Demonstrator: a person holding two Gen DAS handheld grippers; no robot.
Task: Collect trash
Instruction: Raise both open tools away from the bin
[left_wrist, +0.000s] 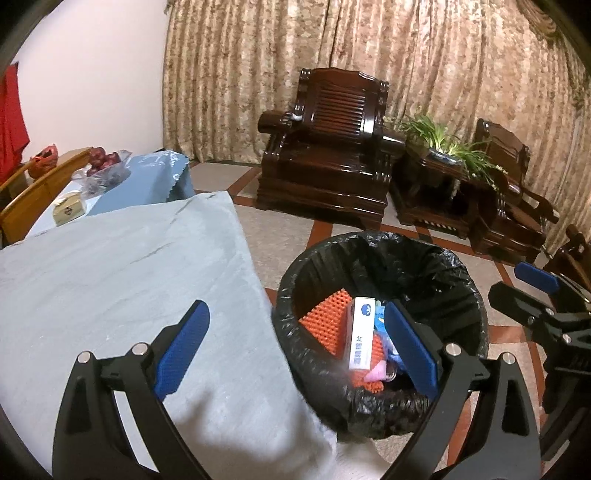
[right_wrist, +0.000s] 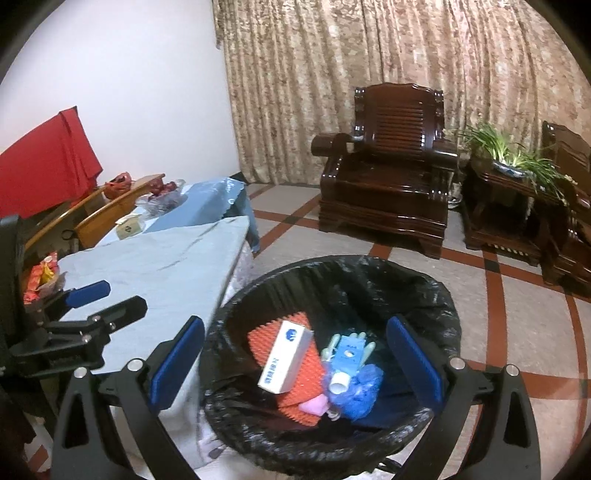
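Right wrist view: 1 trash bin (right_wrist: 332, 439) lined with a black bag is seen on the tiled floor, just beside a table covered with a pale blue cloth (right_wrist: 159, 266). Inside the bin 5 pieces of trash can be counted: 1 orange spiky mat (right_wrist: 266, 341), 1 white box (right_wrist: 286, 356), 1 light blue toy-like item (right_wrist: 349, 352), 1 blue crumpled bag (right_wrist: 360, 397) and 1 small pink piece (right_wrist: 314, 404). A blue logo and a line of blue characters are printed on the white box, but the writing is too blurred to be read. The box is laid tilted on the orange mat.

The right gripper (right_wrist: 295, 363) is held above the bin with its 2 blue pads spread wide apart, and nothing is held or touched by them. The left gripper (right_wrist: 107, 299) is seen at the left side, over the table edge.

From the left wrist view, the left gripper (left_wrist: 295, 345) is also found wide apart and empty, 1 pad over the cloth (left_wrist: 110, 266) and 1 pad over the bin (left_wrist: 373, 402). The right gripper (left_wrist: 517, 291) is shown at the right edge.

Farther back, 2 dark wooden armchairs (right_wrist: 388, 177) and 1 green plant (right_wrist: 509, 155) are placed before a long beige curtain (right_wrist: 369, 55). On a second table 1 bag of red fruit (right_wrist: 162, 194) and 1 small box (right_wrist: 127, 229) are seen, its print not readable.
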